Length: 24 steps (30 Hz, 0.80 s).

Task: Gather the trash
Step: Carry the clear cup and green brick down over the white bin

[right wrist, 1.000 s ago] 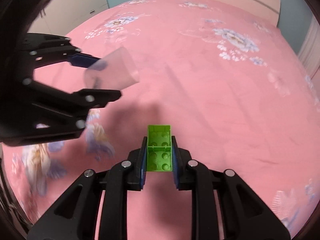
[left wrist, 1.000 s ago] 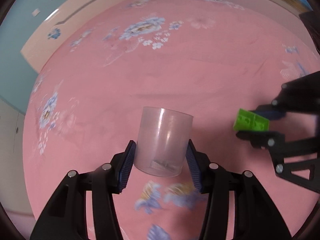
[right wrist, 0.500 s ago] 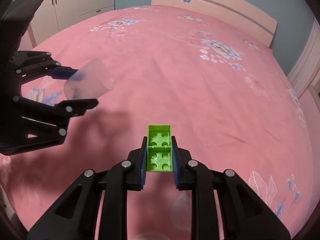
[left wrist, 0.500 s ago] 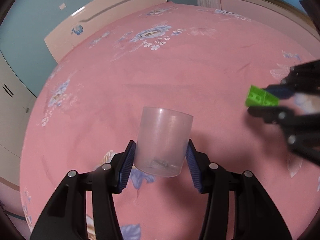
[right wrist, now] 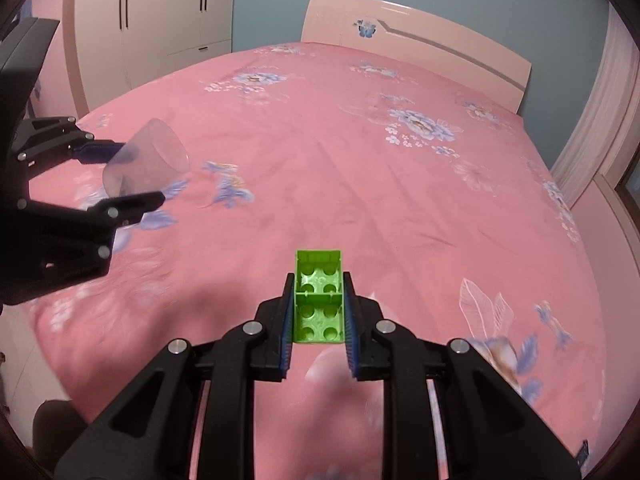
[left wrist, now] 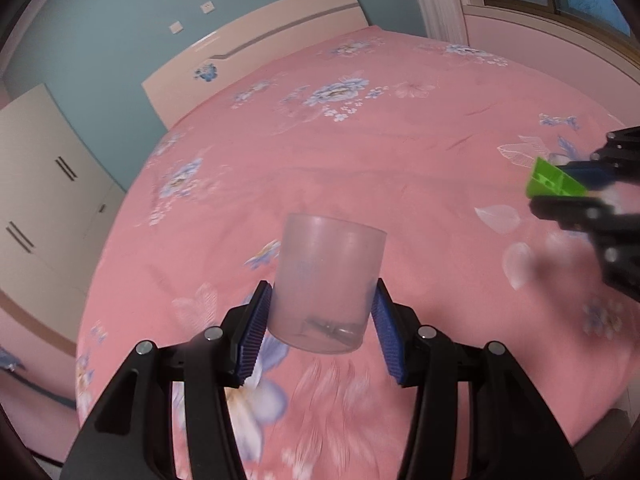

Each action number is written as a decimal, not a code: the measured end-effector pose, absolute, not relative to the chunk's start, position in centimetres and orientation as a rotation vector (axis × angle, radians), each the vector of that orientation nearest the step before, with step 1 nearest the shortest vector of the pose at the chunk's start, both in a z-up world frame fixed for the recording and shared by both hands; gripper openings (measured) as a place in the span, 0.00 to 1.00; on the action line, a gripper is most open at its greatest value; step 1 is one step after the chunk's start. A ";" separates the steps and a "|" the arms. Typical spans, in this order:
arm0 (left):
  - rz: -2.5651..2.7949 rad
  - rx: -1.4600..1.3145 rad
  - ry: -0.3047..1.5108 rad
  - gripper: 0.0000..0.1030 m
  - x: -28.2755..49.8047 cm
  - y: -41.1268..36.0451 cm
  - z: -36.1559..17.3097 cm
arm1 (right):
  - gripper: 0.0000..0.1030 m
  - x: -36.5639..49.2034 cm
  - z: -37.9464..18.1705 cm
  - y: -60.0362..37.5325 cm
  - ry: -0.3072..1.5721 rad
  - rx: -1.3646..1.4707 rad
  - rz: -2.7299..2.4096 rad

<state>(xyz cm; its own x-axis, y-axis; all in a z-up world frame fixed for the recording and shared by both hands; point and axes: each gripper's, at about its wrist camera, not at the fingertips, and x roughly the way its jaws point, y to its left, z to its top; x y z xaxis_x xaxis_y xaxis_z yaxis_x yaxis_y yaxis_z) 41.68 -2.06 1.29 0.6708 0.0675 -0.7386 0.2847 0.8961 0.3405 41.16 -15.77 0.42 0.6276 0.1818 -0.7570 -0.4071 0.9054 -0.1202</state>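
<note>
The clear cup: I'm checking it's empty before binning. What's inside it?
Through the clear cup a small greyish scrap lies at the bottom; the frosted wall blurs what it is. Nothing else shows inside.

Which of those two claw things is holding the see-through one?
The left gripper: its jaws clamp a clear plastic cup. The right gripper grips an opaque green brick.

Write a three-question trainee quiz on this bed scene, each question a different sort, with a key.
1. True or false: the left gripper is shut on a clear cup.
2. Multiple choice: what does the right gripper hold? A) a red ball B) a green brick C) nothing
3. Fill in: both things are held above a pink flowered ____.

Key
1. True: its pads press the cup's sides.
2. B: the brick sits clamped between the pads, its hollow underside up.
3. Bed.
</note>
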 end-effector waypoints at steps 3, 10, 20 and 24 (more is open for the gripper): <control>-0.106 0.439 0.820 0.51 38.7 -1.9 3.6 | 0.22 37.7 2.7 -15.6 0.819 -0.290 0.345; -0.083 0.408 0.775 0.51 32.4 -1.5 7.9 | 0.22 30.6 7.1 -15.6 0.780 -0.277 0.346; -0.076 0.383 0.718 0.51 24.3 -1.6 11.6 | 0.22 22.7 10.4 -15.5 0.734 -0.304 0.342; -0.078 0.371 0.720 0.51 22.0 -1.7 11.6 | 0.22 20.4 10.4 -15.5 0.736 -0.305 0.351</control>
